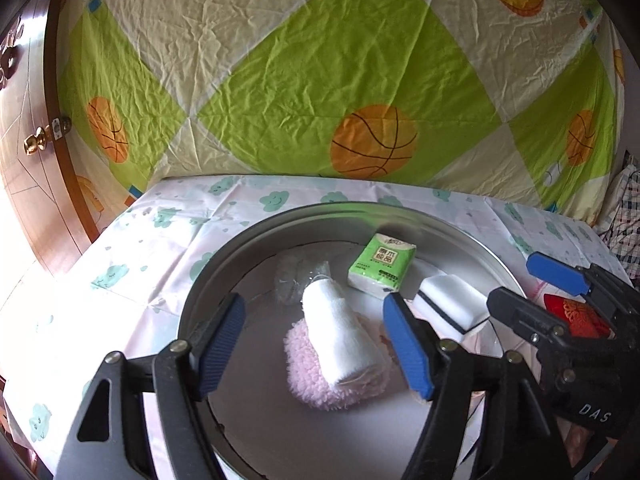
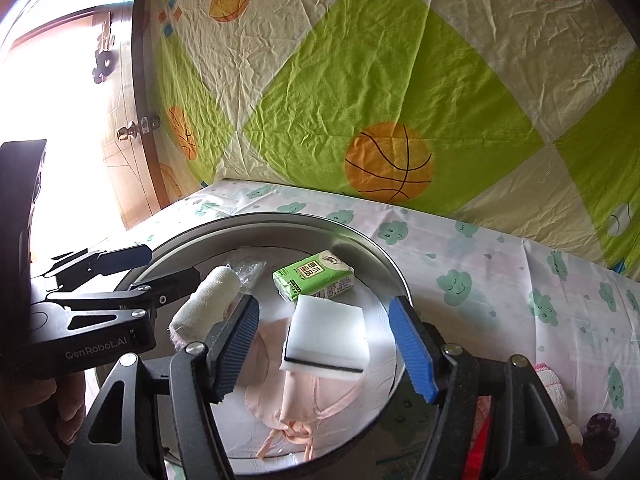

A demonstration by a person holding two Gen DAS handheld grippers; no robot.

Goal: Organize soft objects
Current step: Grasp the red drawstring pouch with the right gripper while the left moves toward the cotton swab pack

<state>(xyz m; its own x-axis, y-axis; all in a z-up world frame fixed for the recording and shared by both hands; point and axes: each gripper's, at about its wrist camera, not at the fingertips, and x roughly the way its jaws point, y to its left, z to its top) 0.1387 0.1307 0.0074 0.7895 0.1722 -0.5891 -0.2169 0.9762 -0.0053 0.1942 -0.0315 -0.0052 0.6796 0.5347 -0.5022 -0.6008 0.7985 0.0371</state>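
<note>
Blue-padded left tongs (image 1: pixel 316 344) and right tongs (image 2: pixel 324 344) tilt down over the metal basin (image 1: pixel 440 228), both open, empty; rolled towel (image 1: pixel 340 332) and sponge (image 2: pixel 328 336) lie loose between them.

Round tray (image 1: pixel 224 256): brushed metal, dull sheen. Rolled towel (image 1: pixel 340 336): white terry cloth, soft nap. Pink pad (image 1: pixel 304 372): fluffy pile. Tissue pack (image 1: pixel 380 266): glossy green plastic wrap. Sponge (image 2: pixel 328 332): white matt foam, dark layer. Bench cover (image 1: pixel 160 240): smooth printed sheet. Backdrop sheet (image 1: pixel 320 60): creased cloth. Door (image 1: pixel 24 160): varnished wood.
</note>
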